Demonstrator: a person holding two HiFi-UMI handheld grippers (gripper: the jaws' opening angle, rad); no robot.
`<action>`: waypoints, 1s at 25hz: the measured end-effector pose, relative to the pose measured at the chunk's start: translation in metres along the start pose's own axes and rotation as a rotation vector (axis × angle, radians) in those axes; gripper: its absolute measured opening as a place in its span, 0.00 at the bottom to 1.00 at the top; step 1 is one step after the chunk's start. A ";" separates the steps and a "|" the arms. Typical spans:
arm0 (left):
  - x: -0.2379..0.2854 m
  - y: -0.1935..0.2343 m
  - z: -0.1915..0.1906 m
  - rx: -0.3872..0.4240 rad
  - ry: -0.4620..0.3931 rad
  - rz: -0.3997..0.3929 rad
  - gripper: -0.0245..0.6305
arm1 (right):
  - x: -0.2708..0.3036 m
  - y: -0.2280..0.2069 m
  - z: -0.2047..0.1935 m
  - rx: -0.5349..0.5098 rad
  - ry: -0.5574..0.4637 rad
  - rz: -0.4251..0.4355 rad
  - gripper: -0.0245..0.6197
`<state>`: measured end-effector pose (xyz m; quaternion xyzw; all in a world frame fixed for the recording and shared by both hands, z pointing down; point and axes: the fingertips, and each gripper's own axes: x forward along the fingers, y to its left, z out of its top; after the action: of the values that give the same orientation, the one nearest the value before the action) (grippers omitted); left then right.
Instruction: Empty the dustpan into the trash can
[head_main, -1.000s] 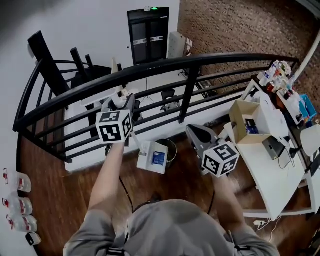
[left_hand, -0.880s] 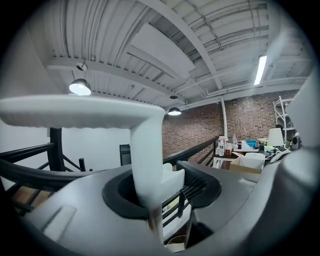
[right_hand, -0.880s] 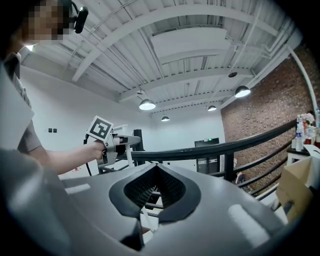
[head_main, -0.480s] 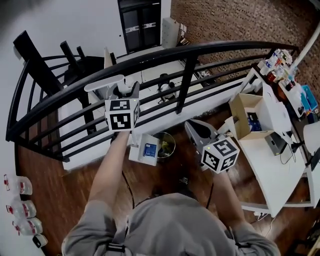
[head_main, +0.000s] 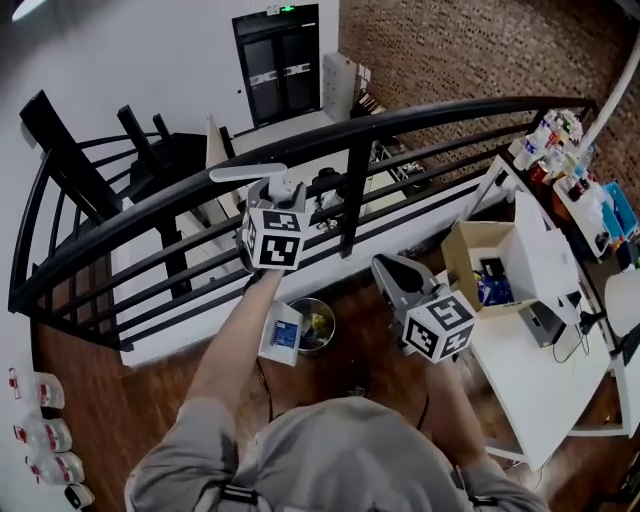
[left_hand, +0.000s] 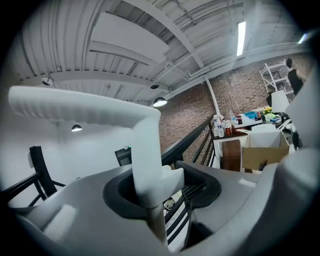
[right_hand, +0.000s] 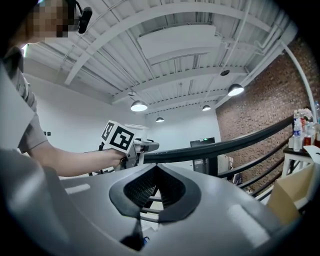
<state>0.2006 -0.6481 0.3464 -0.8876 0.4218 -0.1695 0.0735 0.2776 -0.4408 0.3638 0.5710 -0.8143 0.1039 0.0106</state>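
Two grippers face a black railing (head_main: 450, 108) above wooden floor (head_main: 130, 400): left gripper (left_hand: 160, 187) clamps the dustpan handle (left_hand: 145, 145), right gripper (right_hand: 156, 170) sits closed, empty; trash can (head_main: 322, 318) lower centre.

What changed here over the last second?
The left hand-held gripper swung right in the head view, from left of the dustpan to straight above it. Unchanged: it grips the dustpan's handle, the dustpan hangs just left of the trash can, and the right hand-held gripper holds nothing.
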 end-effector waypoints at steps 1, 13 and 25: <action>0.012 -0.012 0.004 0.018 0.005 -0.007 0.32 | -0.003 -0.010 0.003 0.001 -0.007 -0.003 0.04; 0.119 -0.178 0.024 0.168 0.058 -0.136 0.32 | -0.051 -0.107 0.000 0.044 -0.010 -0.077 0.04; 0.171 -0.282 0.021 0.234 0.082 -0.259 0.32 | -0.088 -0.159 -0.015 0.066 0.025 -0.184 0.04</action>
<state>0.5125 -0.6022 0.4443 -0.9123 0.2840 -0.2615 0.1369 0.4551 -0.4081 0.3914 0.6422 -0.7543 0.1362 0.0115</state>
